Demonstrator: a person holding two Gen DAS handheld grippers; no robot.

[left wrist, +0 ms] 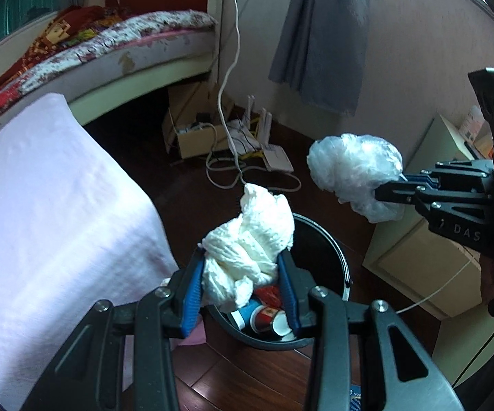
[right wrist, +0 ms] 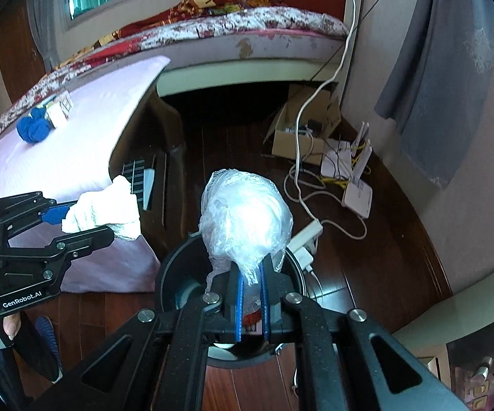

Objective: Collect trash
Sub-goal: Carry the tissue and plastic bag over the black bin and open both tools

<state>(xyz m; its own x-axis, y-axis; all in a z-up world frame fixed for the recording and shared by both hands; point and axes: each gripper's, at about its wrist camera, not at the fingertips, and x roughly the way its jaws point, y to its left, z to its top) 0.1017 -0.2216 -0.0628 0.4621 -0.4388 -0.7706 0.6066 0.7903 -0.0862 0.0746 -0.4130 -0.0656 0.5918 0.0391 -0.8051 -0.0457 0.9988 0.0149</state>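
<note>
Both grippers (left, right) hold wads over bin rim.

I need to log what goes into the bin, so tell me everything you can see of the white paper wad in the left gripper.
The white paper wad is a crumpled, soft-looking bundle of tissue or paper towel with a faint quilted texture. The left gripper is shut on its lower part, blue pads pressing both sides; a twisted tail sticks up. It hangs over the black bin, not touching it or the cups inside.
</note>
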